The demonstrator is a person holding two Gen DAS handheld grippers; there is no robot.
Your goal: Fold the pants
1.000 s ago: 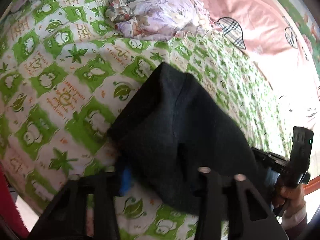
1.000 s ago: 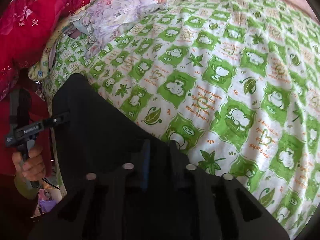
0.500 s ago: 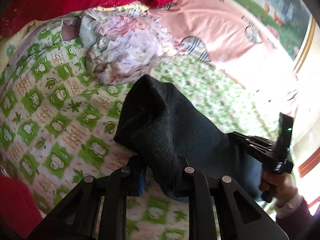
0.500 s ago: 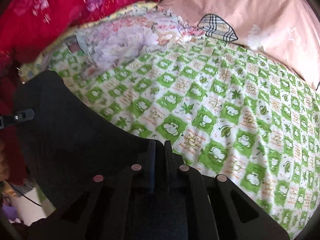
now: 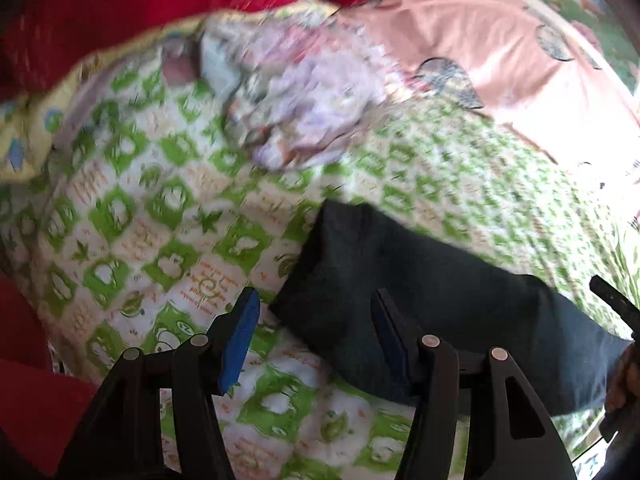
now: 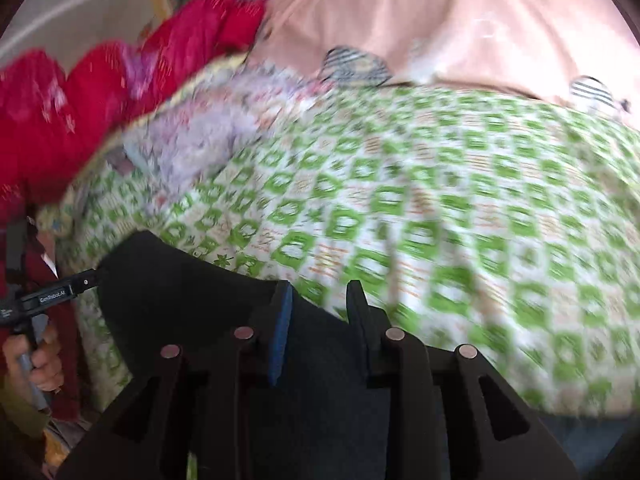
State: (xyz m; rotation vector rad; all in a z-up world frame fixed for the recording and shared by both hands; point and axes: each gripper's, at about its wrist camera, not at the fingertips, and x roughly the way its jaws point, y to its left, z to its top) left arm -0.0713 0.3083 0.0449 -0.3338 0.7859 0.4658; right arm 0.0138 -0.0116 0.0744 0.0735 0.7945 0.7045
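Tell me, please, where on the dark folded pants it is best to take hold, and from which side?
Probably the two near corners of the dark folded pants, lying flat on the green-and-white patterned bedcover. Both grippers are open: the left gripper faces the left corner, the right gripper hovers over the other end. Come low from the near side, one finger sliding under the edge.

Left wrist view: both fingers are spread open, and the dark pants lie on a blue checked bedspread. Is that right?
Not quite. The left gripper is open and the dark pants do lie on the bedspread, but its checks are green and white, not blue, as the left wrist view shows.
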